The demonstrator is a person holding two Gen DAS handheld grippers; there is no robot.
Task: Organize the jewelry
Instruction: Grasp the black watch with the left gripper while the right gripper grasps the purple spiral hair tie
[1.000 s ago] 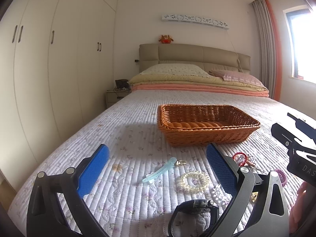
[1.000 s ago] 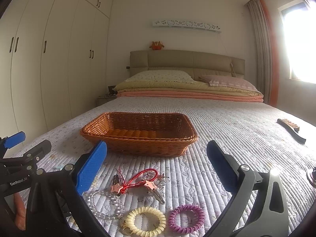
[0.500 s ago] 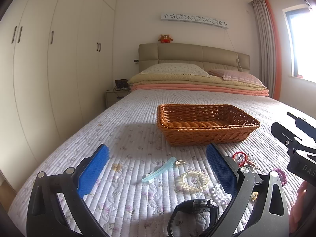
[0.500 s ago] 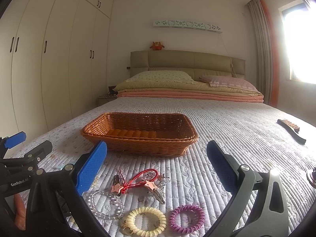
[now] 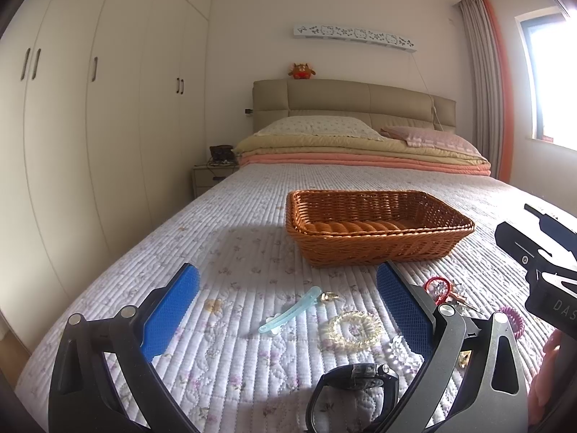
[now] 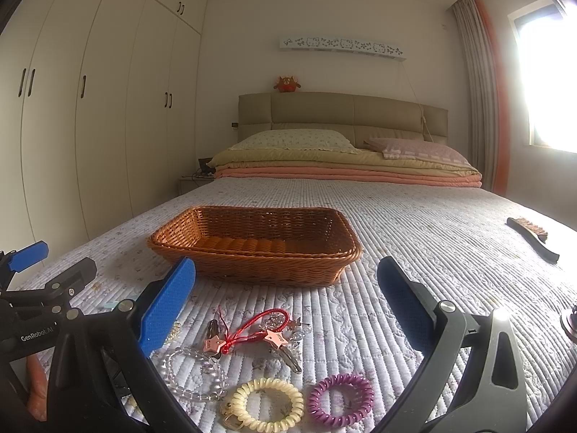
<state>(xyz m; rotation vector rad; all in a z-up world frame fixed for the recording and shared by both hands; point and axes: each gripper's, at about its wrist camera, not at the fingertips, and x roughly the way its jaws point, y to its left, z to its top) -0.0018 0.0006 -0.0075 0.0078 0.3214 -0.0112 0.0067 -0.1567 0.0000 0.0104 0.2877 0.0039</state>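
While both tools hover low with nothing held, the left gripper [image 5: 288, 301] and right gripper [image 6: 286, 297] stand spread above scattered jewelry: a red-corded charm [image 6: 258, 333], cream coil [image 6: 267, 404], purple coil [image 6: 340, 395], aqua clip [image 5: 290, 310]. Just beyond, the wicker basket [image 6: 252, 274] appears empty. Quilted bed [image 6: 414, 238]; wardrobes [image 6: 90, 115]; bright window [image 6: 548, 83].

Quilted bed [image 6: 414, 238], wicker basket [image 6: 259, 252], scattered jewelry [image 6: 252, 335]

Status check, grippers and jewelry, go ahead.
Left gripper and right gripper open, empty. Jewelry on quilt, wicker basket empty. Nothing blocking.
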